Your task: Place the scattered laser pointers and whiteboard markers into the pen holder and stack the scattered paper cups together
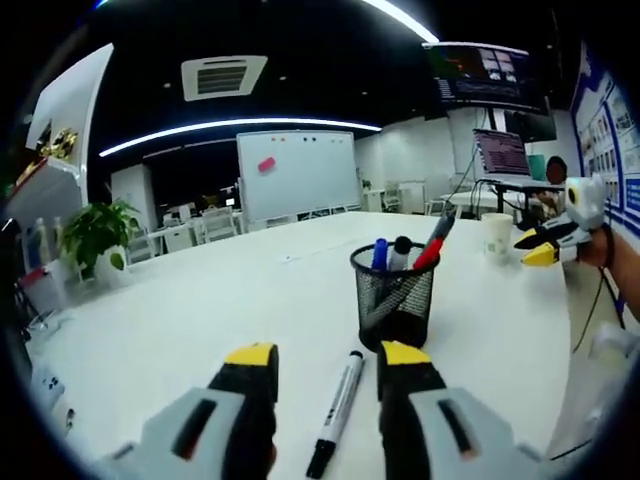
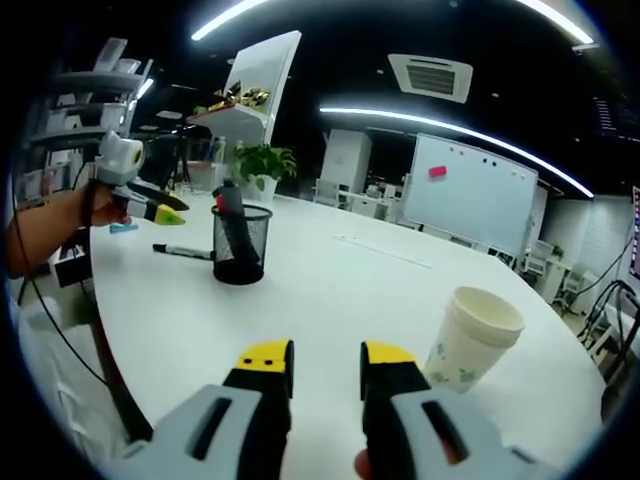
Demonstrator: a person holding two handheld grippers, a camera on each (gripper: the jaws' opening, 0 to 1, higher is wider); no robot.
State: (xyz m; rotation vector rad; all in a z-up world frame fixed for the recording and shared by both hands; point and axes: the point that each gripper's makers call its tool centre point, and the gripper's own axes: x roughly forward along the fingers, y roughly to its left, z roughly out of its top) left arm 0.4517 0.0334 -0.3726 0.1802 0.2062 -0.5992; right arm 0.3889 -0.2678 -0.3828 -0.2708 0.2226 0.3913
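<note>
A black mesh pen holder (image 1: 393, 297) stands on the white table (image 1: 200, 320) with a blue, a black and a red marker upright in it. A black whiteboard marker (image 1: 335, 408) lies flat in front of the holder, in the gap between my left gripper's (image 1: 326, 356) open jaws, untouched. In the right gripper view the holder (image 2: 240, 248) and that marker (image 2: 184, 252) sit far left, with the left gripper (image 2: 160, 208) hovering above them. My right gripper (image 2: 327, 357) is open and empty; a white paper cup (image 2: 470, 342) stands just to its right. That cup (image 1: 497, 236) and the right gripper (image 1: 540, 247) appear at far right.
The table's curved edge (image 1: 560, 400) runs close on the right, with a cable hanging off it. A potted plant (image 1: 95, 232), a whiteboard (image 1: 296, 172) and chairs stand beyond the far side. A laptop (image 1: 503, 153) and screens sit behind the cup.
</note>
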